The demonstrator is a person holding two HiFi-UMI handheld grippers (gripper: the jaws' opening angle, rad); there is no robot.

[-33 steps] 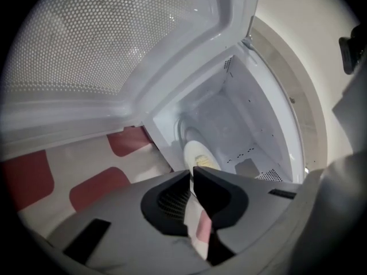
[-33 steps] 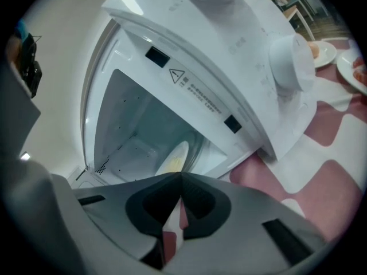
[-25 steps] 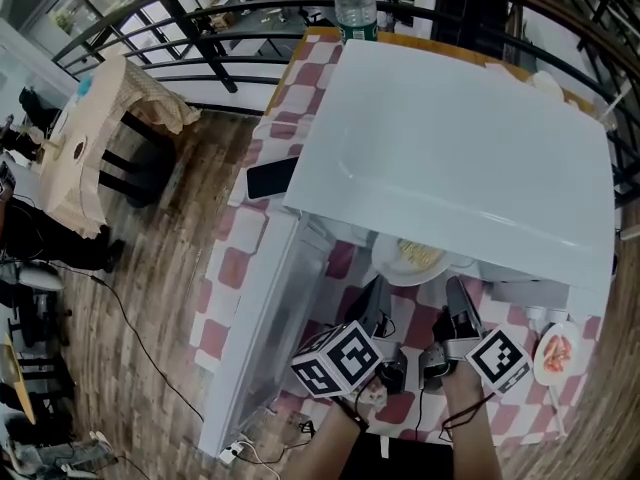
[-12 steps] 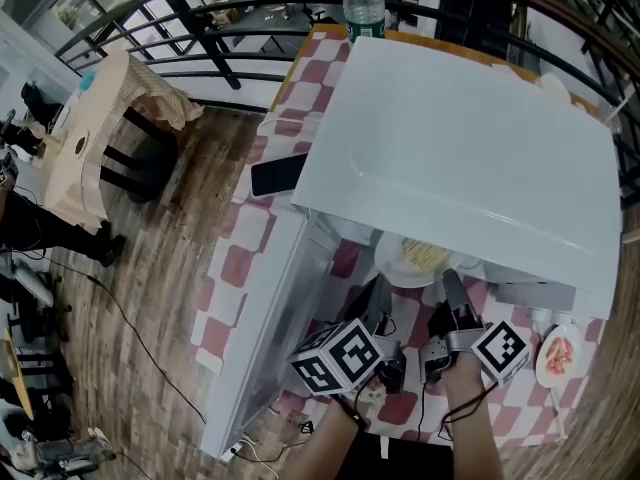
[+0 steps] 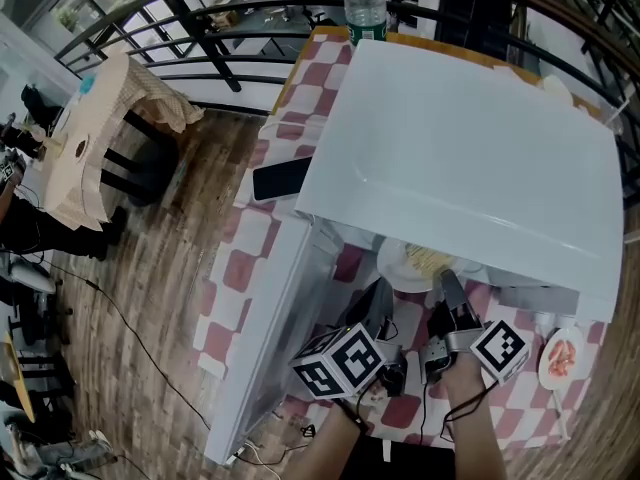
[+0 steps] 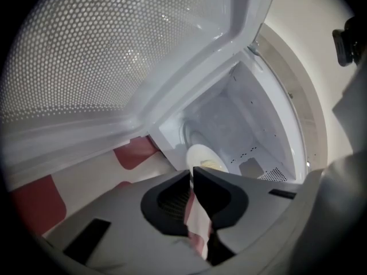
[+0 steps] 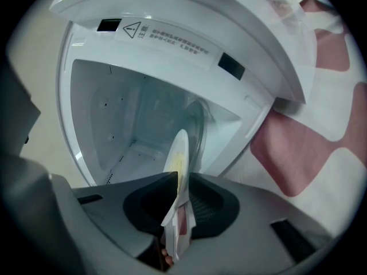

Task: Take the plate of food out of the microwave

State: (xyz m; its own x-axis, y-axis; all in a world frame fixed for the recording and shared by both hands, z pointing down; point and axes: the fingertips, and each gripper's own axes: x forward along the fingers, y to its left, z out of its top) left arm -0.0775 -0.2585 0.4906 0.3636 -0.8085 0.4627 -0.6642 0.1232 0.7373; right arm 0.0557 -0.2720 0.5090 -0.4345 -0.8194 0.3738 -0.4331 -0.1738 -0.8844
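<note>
Half done: right gripper (image 7: 179,179) clamps round white food plate (image 7: 179,152) at open white microwave (image 5: 460,148) mouth; withdrawal remains. Left gripper (image 6: 191,174) closed, empty.

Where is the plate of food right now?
In the head view, the plate is at the open mouth of the microwave, right of centre, its near rim clamped in the right gripper.

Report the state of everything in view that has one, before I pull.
Microwave door: open.
Plate of food: rim clamped, in the mouth of the microwave.
Right gripper: jaws shut on the plate's rim.
Left gripper: jaws together, empty.
Phone: flat on the tablecloth, screen dark.
Water bottle: upright behind the microwave.
</note>
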